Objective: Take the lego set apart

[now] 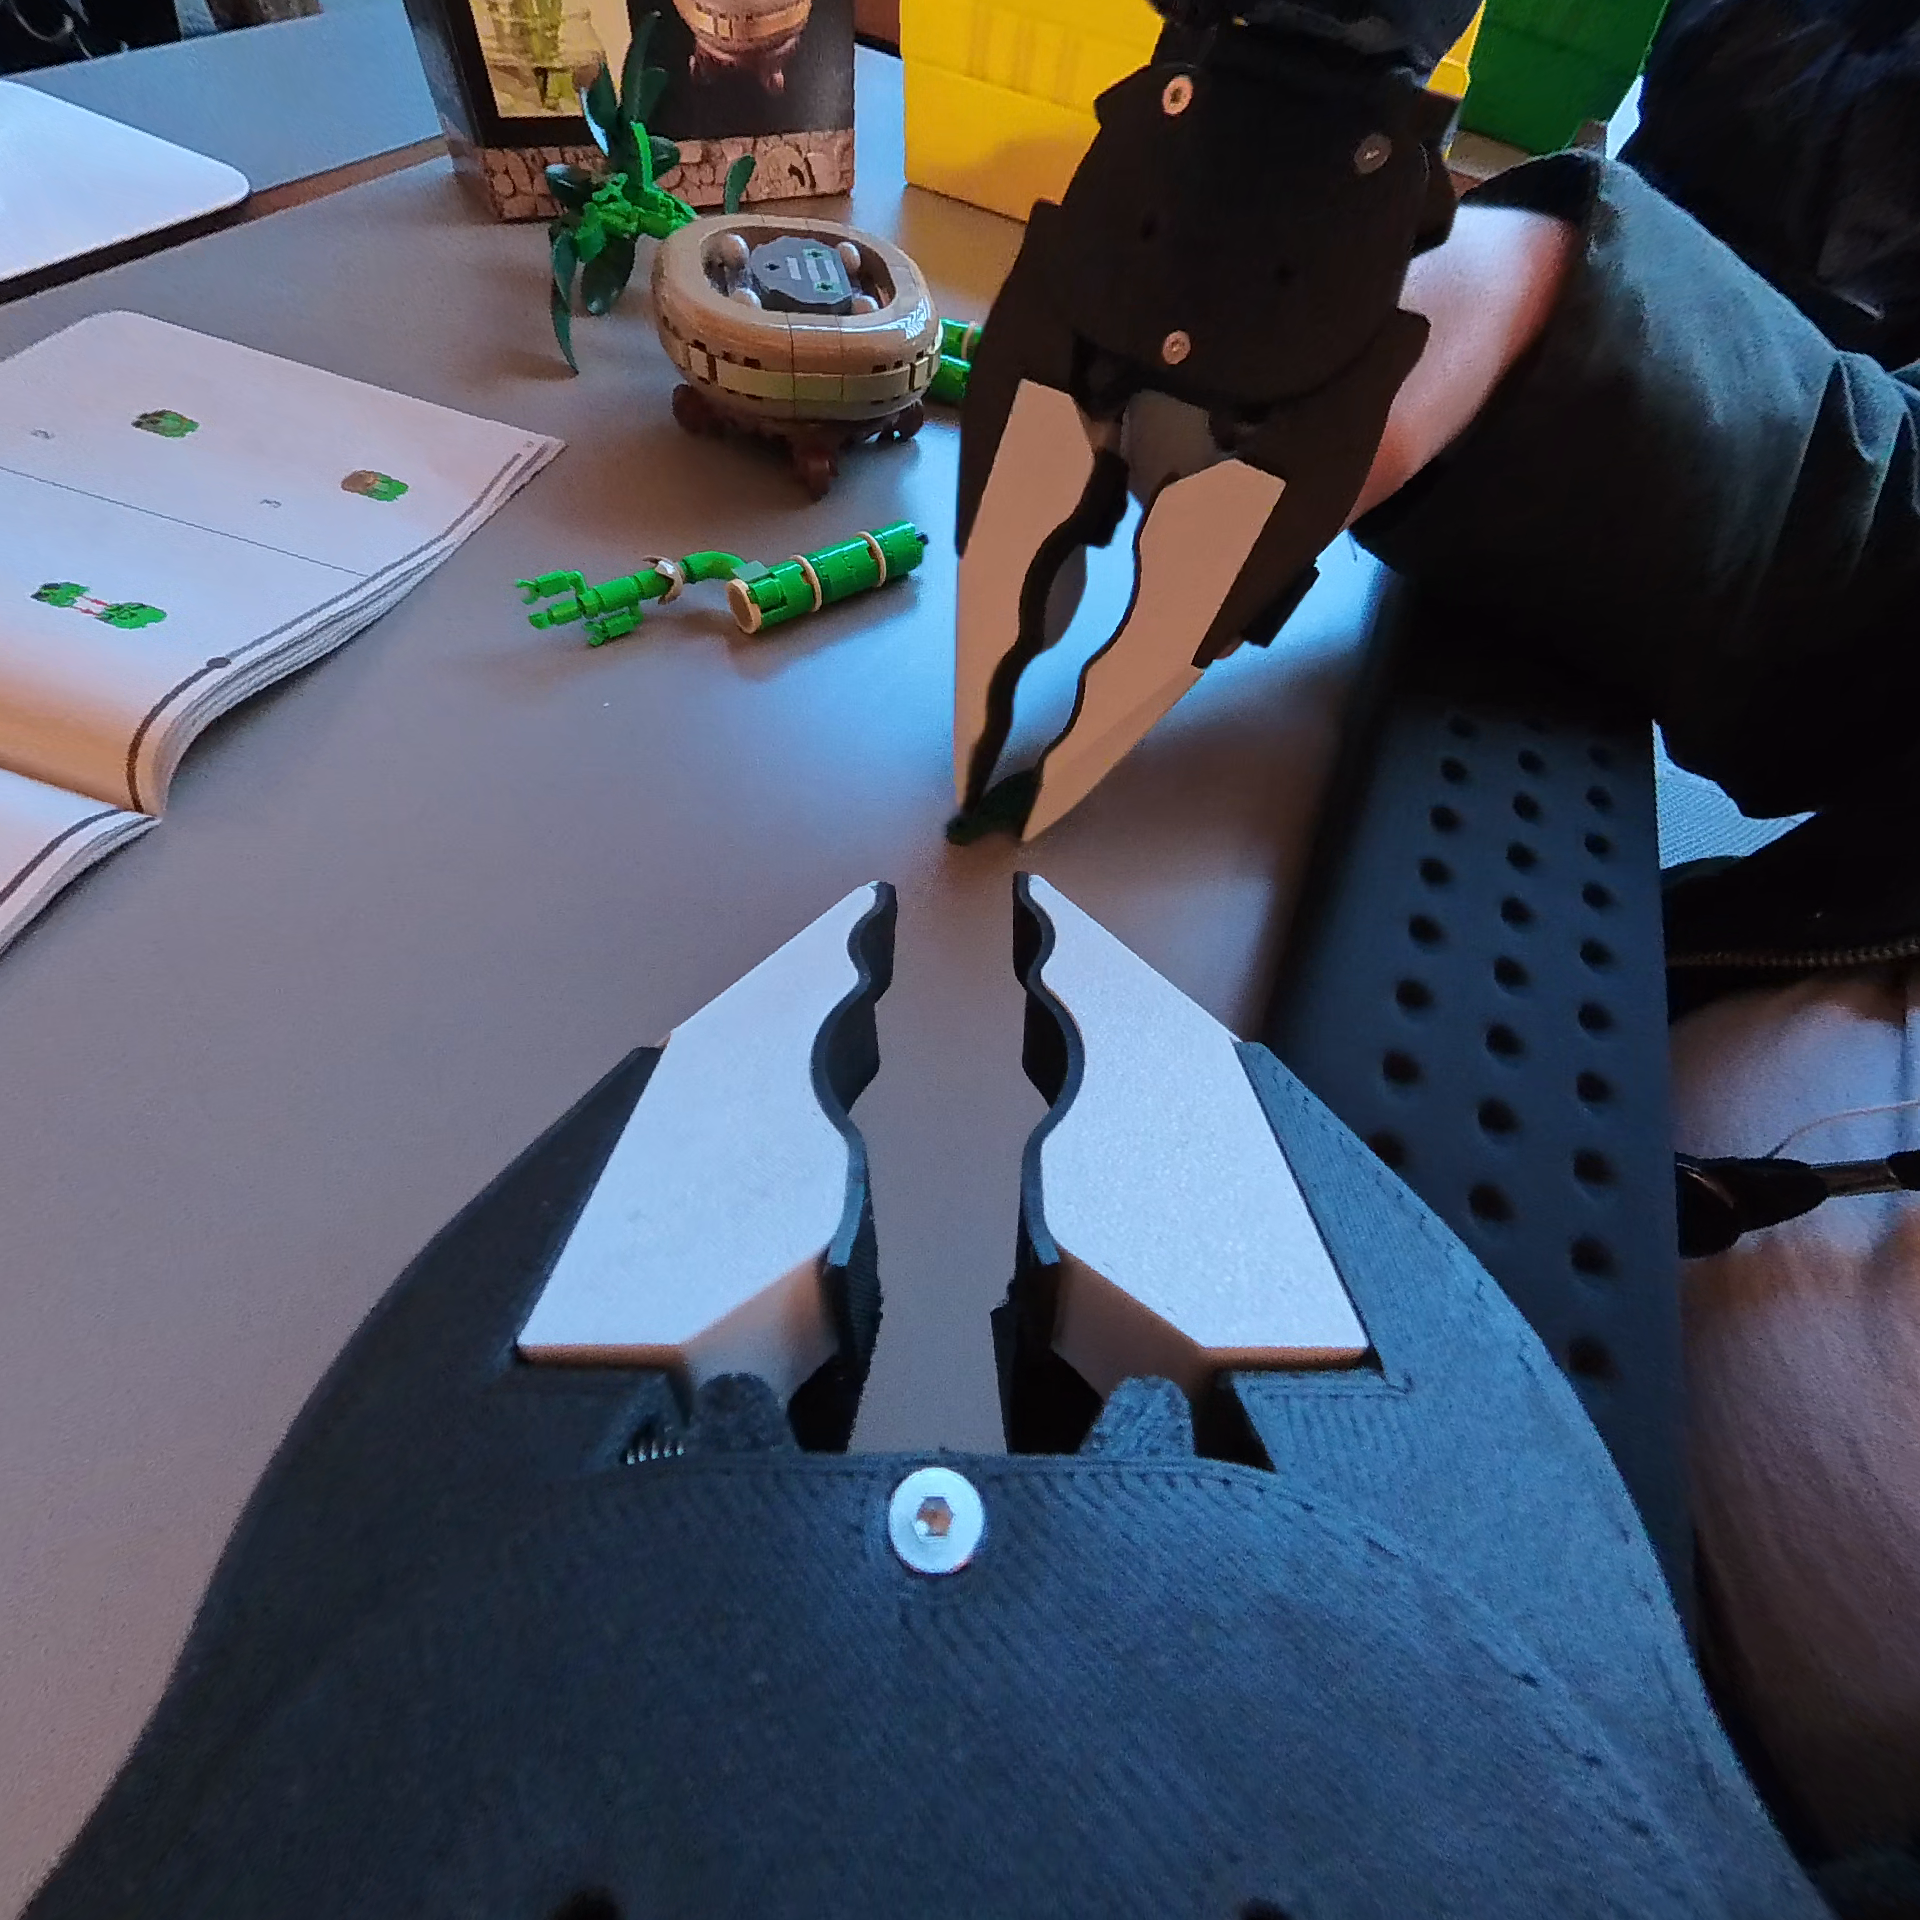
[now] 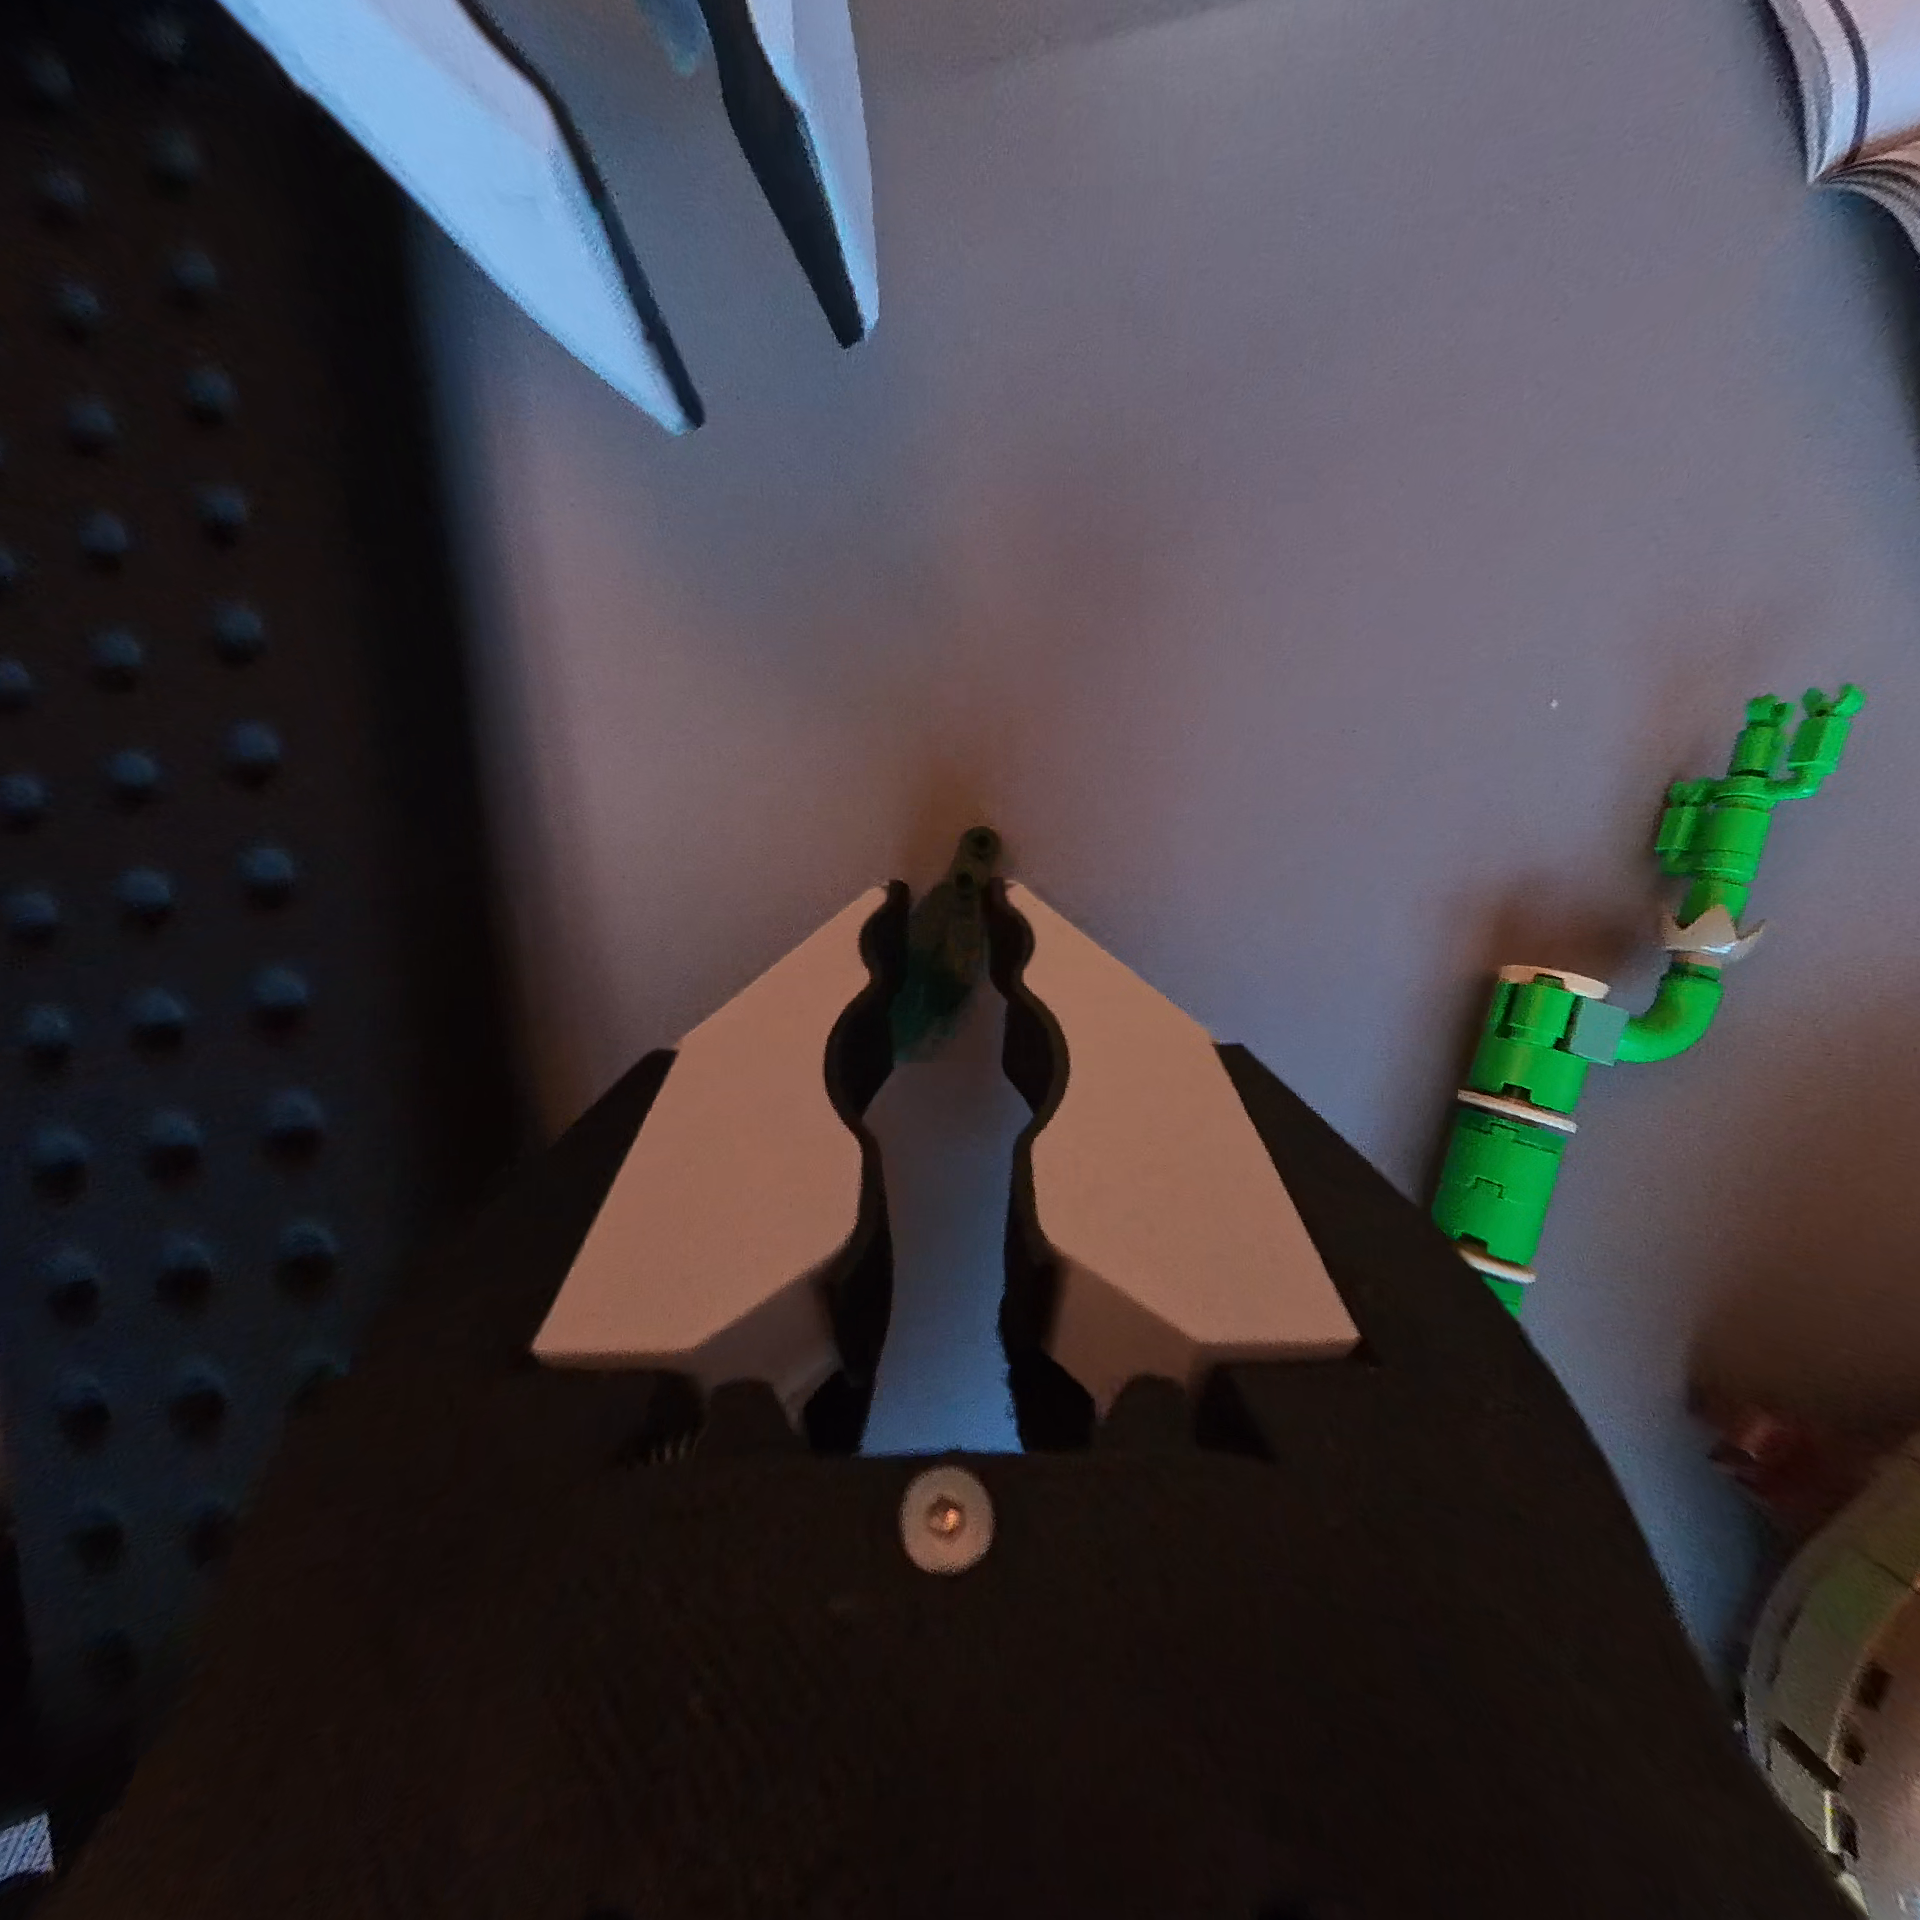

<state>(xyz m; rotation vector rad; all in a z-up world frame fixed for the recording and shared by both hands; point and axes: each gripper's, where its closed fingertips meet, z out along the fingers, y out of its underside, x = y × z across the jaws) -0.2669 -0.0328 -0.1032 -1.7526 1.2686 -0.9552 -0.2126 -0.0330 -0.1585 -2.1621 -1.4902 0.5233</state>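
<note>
My right gripper (image 1: 1000, 816) points down at the grey table (image 1: 623, 935) and is shut on a dark green leaf piece (image 1: 987, 816), whose tip touches the table. In the right wrist view the leaf piece (image 2: 948, 966) sits between the closed tips of the right gripper (image 2: 948, 891). My left gripper (image 1: 954, 896) is open and empty, just short of the leaf; it also shows in the right wrist view (image 2: 774, 374). A green bamboo stalk (image 1: 774, 587) (image 2: 1527, 1091) lies on the table. The tan pot (image 1: 795, 322) (image 2: 1829, 1714) stands behind it, with a leafy green cluster (image 1: 613, 218) beside it.
An open instruction booklet (image 1: 208, 540) lies at the left. The set's box (image 1: 665, 94), a yellow bin (image 1: 997, 94) and a green bin (image 1: 1548, 62) stand at the back. A black studded mat (image 1: 1507, 987) (image 2: 156, 831) lies at the right. A person's dark sleeve (image 1: 1683, 468) holds the right gripper. One gripper's finger ends stand about 8 cm off the other's. Measured from the fingertips, the green bamboo stalk (image 1: 774, 587) is 9 cm or so from the right gripper and 15 cm from the left. My right wrist view (image 2: 1542, 1032) looks at it from another angle. The tan pot (image 2: 1829, 1714) is about 15 cm from my right fingertips and 20 cm from my left. Seen from the left wrist view (image 1: 895, 378) as well.
</note>
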